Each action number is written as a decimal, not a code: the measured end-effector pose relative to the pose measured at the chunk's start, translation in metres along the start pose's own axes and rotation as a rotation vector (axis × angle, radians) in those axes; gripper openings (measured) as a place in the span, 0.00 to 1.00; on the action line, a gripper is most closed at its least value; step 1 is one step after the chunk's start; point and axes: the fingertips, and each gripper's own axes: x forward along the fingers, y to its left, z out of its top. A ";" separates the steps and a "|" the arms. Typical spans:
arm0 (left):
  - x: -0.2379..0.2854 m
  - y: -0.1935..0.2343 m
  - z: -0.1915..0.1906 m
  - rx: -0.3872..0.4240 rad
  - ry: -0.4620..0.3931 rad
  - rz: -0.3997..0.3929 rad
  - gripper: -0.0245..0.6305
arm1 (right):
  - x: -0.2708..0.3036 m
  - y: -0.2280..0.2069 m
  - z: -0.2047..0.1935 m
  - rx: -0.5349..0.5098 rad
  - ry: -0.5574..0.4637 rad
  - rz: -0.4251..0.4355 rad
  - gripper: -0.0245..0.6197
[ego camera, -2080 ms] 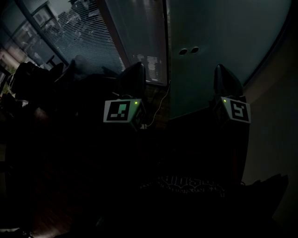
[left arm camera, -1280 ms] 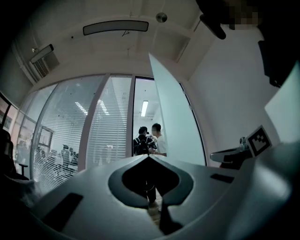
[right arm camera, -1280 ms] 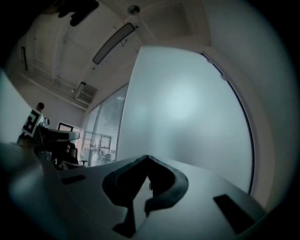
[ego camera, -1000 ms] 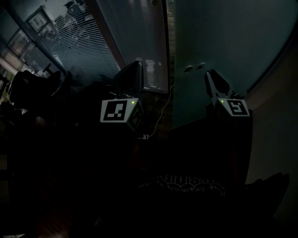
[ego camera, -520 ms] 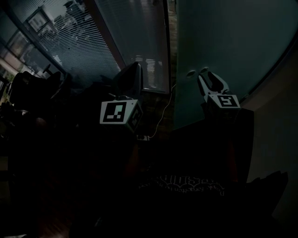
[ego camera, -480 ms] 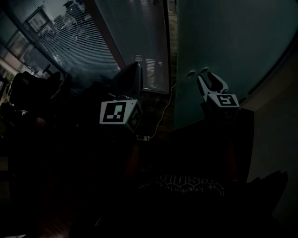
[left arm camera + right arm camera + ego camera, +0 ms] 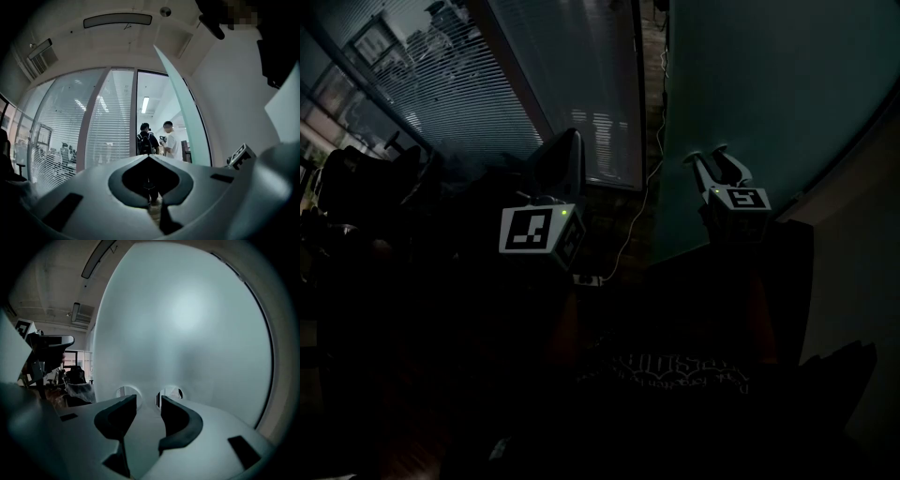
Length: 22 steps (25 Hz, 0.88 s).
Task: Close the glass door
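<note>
**Head view.** The left gripper (image 7: pixel 571 142) is held out roughly level toward the doorway, with its marker cube (image 7: pixel 534 230) nearest the viewer. The right gripper (image 7: pixel 711 159) reaches toward the glass door (image 7: pixel 769 84) and is tilted slightly downward.

**Left gripper view.** The jaws are closed tip to tip and hold nothing. Beyond them the doorway stands open, and two people (image 7: pixel 157 140) stand past it. The door's greenish edge slants up at the right, and a glass partition with slatted blinds (image 7: pixel 61 136) is at the left.

**Right gripper view.** The jaws have just been opening and stand wide apart, with nothing gripped between them. The frosted pane fills the view. Its two round holes (image 7: pixel 126 392) lie just behind the jaw tips, one by each jaw. Whether the tips touch the pane cannot be told.

**Door.** The door is ajar, and a dark gap shows between its near edge and the partition. A cable (image 7: pixel 628 225) hangs in that gap.
</note>
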 end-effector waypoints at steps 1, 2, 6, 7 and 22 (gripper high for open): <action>0.000 0.000 0.000 0.001 0.000 0.001 0.03 | 0.000 -0.001 0.000 -0.007 -0.002 -0.011 0.27; 0.000 0.000 -0.001 0.002 0.001 0.001 0.03 | -0.001 -0.002 0.001 -0.016 -0.005 -0.024 0.26; 0.000 -0.003 -0.001 0.008 -0.002 -0.002 0.03 | -0.007 -0.006 -0.002 -0.007 -0.024 -0.044 0.22; 0.000 -0.003 0.000 0.010 -0.004 -0.003 0.03 | -0.008 -0.007 -0.002 -0.003 -0.024 -0.044 0.22; 0.004 -0.001 -0.002 -0.014 -0.011 -0.008 0.03 | -0.007 -0.019 -0.002 0.012 -0.010 -0.091 0.22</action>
